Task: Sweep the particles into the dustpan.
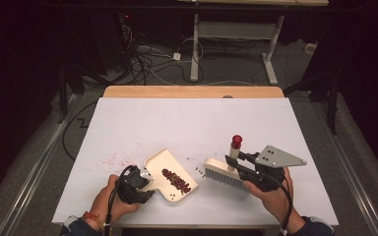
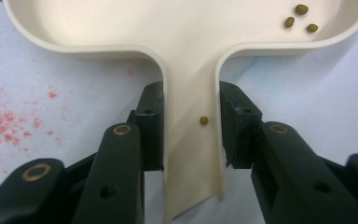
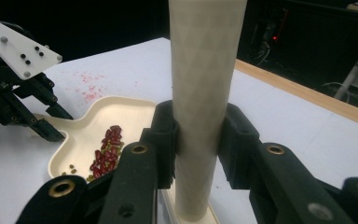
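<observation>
A cream dustpan (image 1: 163, 162) lies on the white table (image 1: 192, 123), with a heap of red beans (image 1: 176, 180) in it. My left gripper (image 1: 147, 189) is shut on the dustpan's handle (image 2: 191, 154), one jaw on each side. A small green bean (image 2: 204, 120) rests on that handle and three more (image 2: 300, 18) lie in the pan. My right gripper (image 1: 236, 164) is shut on the upright brush handle (image 3: 205, 70), which ends in a red cap (image 1: 236, 141). The brush head (image 1: 221, 173) stands on the table just right of the pan. A few dark beans (image 1: 198, 170) lie between pan and brush.
Red specks (image 1: 109, 160) stain the table left of the dustpan. The table's wooden far edge (image 1: 192, 91) runs across the back. Beyond it are cables (image 1: 147, 64) on the floor and a desk frame (image 1: 236, 34).
</observation>
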`<state>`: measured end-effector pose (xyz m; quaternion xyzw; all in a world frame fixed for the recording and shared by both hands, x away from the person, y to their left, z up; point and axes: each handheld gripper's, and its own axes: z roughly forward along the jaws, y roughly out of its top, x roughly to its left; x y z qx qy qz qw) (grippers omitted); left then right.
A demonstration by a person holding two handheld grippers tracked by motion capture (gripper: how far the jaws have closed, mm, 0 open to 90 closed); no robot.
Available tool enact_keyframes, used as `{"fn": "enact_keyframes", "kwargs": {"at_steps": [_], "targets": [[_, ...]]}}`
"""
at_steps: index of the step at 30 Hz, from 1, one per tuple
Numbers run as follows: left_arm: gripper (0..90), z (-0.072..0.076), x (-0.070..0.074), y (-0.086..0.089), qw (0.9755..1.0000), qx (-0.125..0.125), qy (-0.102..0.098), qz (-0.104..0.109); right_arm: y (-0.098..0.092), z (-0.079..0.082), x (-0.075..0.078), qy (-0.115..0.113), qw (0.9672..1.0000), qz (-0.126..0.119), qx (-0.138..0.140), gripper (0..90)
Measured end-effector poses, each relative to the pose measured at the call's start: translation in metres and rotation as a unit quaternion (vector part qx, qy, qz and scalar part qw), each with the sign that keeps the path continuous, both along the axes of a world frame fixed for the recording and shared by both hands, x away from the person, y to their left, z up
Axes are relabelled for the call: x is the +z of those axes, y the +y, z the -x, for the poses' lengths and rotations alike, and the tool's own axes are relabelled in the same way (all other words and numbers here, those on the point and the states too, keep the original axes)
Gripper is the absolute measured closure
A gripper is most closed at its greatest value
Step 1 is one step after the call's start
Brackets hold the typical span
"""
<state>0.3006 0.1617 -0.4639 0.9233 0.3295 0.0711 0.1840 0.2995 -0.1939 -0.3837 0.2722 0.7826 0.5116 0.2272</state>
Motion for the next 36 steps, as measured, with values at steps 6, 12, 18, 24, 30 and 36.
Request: {"fn": "enact_keyframes", "kwargs": {"at_steps": [6,12,18,24,30,36], "targets": [[63.7,-0.001,0.0,-0.001,1.0,0.001,0.001,0.0,0.006,-0.007,0.003,-0.004,0.9998,-0.02,0.001,69.9],[63.8,-0.002,0.001,-0.006,1.0,0.002,0.002,-0.003,0.004,-0.016,0.009,-0.021,0.9986,-0.038,-0.03,69.9],[63.7,0.0,0.001,-0.008,1.0,0.0,0.003,-0.007,0.014,-0.034,-0.001,-0.052,0.9962,-0.026,-0.065,69.9],[63.7,0.0,0.001,-0.01,0.9999,-0.001,0.001,-0.01,0.032,-0.049,-0.015,-0.051,0.9969,-0.009,-0.059,69.9],[63.7,0.002,0.002,-0.015,0.9998,-0.008,0.008,-0.015,0.052,-0.044,-0.016,-0.061,0.9972,0.008,-0.043,69.9],[63.7,0.002,0.002,-0.018,0.9998,-0.005,0.015,-0.009,0.063,-0.047,-0.019,-0.053,0.9985,0.005,-0.013,69.5]]}}
